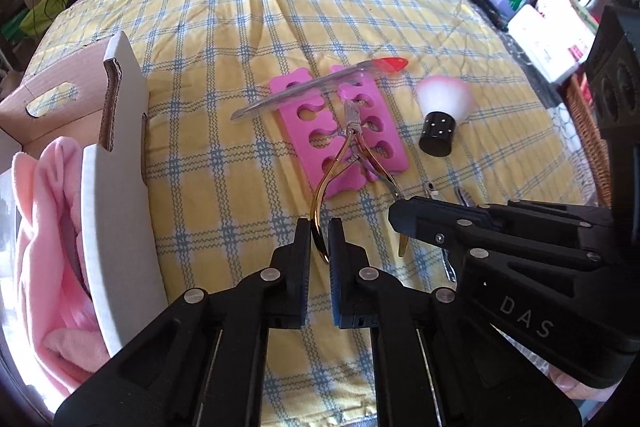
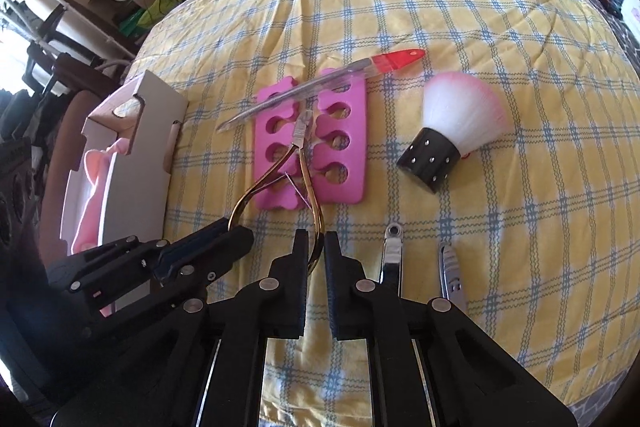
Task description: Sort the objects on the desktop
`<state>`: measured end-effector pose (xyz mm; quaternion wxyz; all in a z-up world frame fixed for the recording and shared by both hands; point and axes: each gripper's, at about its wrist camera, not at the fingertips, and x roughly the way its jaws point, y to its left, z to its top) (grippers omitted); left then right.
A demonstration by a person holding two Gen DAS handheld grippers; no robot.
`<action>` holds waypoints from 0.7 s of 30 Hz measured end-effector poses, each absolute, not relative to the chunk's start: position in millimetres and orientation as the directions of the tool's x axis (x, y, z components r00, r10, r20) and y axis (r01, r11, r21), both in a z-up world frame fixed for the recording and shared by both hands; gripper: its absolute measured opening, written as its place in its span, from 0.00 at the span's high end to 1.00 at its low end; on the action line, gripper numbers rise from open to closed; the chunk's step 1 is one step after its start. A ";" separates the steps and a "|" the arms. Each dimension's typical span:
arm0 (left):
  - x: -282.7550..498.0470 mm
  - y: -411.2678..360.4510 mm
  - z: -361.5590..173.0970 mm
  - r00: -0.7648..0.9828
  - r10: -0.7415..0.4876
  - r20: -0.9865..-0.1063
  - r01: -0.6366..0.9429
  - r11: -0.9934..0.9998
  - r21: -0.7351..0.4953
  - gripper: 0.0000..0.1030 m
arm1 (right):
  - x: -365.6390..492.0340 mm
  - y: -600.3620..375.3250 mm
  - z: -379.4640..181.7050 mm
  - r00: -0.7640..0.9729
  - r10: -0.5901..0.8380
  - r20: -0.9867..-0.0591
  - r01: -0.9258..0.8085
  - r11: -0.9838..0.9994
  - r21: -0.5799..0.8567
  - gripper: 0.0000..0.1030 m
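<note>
Left fingers: the left gripper (image 1: 319, 227) is pinched narrow on one gold handle of the cuticle nipper (image 1: 347, 147), the pads pressing that handle near its curved end.
Right fingers: the right gripper (image 2: 316, 239) is clamped tight on the nipper's other gold handle, seen between its pads in the right wrist view.
Nipper position: its steel head lies on the pink toe separator (image 1: 340, 131), handles splayed back toward both grippers; whether the handle ends are lifted off the cloth cannot be told.
Cardboard box: an open white and brown cardboard box (image 1: 120, 131) stands at the left edge of the yellow checked cloth (image 1: 224, 27), with a cut-out handle slot in its far wall.
Box contents: a folded pink cloth (image 1: 48, 227) fills what can be seen of the inside; anything beneath it is hidden.
Wicker basket: a wicker basket (image 1: 588, 131) sits at the right edge of the left wrist view; its contents cannot be made out.
Loose on cloth: a cuticle pusher with a red cap (image 2: 320, 83) lies across the separator's far end; a dust brush (image 2: 448, 131) with white, pink-tipped bristles lies on its side to the right; two small steel tools (image 2: 392, 259) lie near the right gripper.
</note>
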<state>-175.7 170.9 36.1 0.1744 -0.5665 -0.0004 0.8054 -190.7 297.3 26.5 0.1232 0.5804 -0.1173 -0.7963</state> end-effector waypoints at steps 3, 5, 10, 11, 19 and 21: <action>-172.5 167.3 43.2 -0.294 0.303 -0.906 -0.283 -0.933 -0.220 0.92 | -185.9 298.8 31.0 -0.304 -0.348 -0.887 0.053 -0.935 0.349 0.93; -170.9 165.3 48.2 -0.293 0.319 -0.901 -0.282 -0.930 -0.237 0.92 | -182.1 300.4 36.2 -0.313 -0.356 -0.880 0.051 -0.932 0.359 0.93; -165.1 160.1 67.3 -0.305 0.351 -0.885 -0.283 -0.921 -0.268 0.92 | -174.3 300.0 55.5 -0.338 -0.359 -0.870 0.061 -0.931 0.361 0.93; -163.7 156.8 72.7 -0.308 0.361 -0.880 -0.281 -0.919 -0.278 0.92 | -173.0 298.8 60.8 -0.344 -0.357 -0.868 0.064 -0.932 0.358 0.93; -150.8 108.3 118.6 -0.358 0.402 -0.843 -0.251 -0.911 -0.328 0.92 | -158.8 265.4 110.7 -0.386 -0.349 -0.854 0.122 -0.937 0.328 0.93; -144.5 90.5 130.3 -0.377 0.399 -0.836 -0.246 -0.913 -0.325 0.92 | -154.8 251.1 121.1 -0.394 -0.349 -0.850 0.139 -0.937 0.320 0.93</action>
